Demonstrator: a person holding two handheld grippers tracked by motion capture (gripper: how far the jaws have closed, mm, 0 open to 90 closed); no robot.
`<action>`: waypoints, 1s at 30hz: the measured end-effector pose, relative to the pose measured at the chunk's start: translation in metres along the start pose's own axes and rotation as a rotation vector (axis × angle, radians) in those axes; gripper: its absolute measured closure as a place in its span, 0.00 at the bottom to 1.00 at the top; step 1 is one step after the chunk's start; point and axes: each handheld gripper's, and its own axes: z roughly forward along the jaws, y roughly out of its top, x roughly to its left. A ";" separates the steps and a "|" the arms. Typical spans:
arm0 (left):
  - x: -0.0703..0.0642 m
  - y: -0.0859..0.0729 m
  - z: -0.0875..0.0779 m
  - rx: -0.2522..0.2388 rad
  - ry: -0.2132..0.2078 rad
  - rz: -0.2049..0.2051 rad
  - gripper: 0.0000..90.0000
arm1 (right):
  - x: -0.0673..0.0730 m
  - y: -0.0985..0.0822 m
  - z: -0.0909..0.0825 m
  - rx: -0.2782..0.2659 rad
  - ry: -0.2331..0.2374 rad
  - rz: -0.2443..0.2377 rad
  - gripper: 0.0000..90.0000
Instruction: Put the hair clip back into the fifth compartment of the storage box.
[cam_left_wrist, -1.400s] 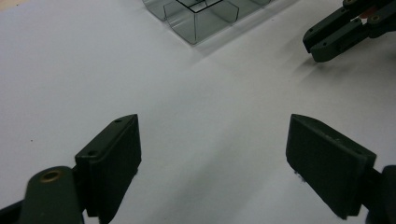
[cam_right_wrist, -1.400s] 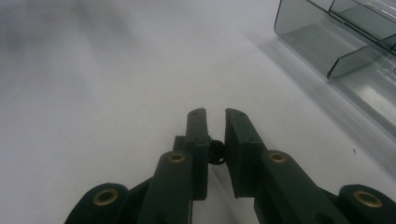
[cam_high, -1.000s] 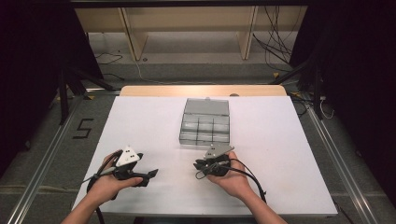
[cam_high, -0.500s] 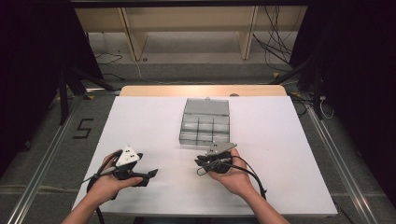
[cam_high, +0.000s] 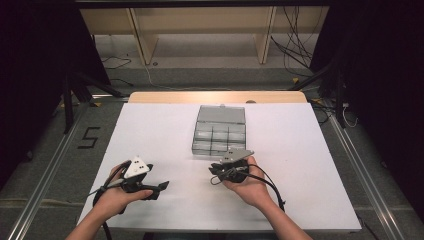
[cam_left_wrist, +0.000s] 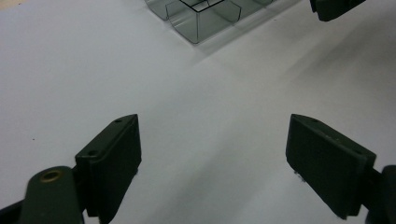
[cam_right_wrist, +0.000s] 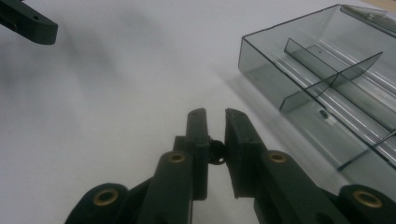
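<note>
The right gripper (cam_high: 220, 171) is hovering just at 6 o'clock of the clear compartment box (cam_high: 219, 131), its jaws drawn nearly together and pinching a small dark ring (cam_right_wrist: 215, 152) between the pads; in the right gripper view the box (cam_right_wrist: 327, 79) is lying at 2 o'clock, its near wall just beside the jaw tips; the left gripper (cam_high: 159, 186) is resting at 8 o'clock of the box, well apart from it, its jaws spread wide over bare white table (cam_high: 300, 150); in the left gripper view the box corner (cam_left_wrist: 201, 18) is sitting at 12 o'clock; open table is stretching between the two grippers and out toward the 3 o'clock edge.
</note>
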 end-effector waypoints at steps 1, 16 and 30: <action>0.000 0.000 0.000 0.000 0.000 0.000 0.20 | 0.000 0.001 0.000 0.000 -0.002 0.002 0.90; 0.000 0.000 0.000 0.004 0.002 0.001 0.20 | -0.005 0.007 -0.002 -0.007 -0.019 -0.001 0.90; 0.000 0.000 0.000 0.004 0.002 0.001 0.20 | -0.012 0.013 -0.004 -0.009 -0.036 0.012 0.90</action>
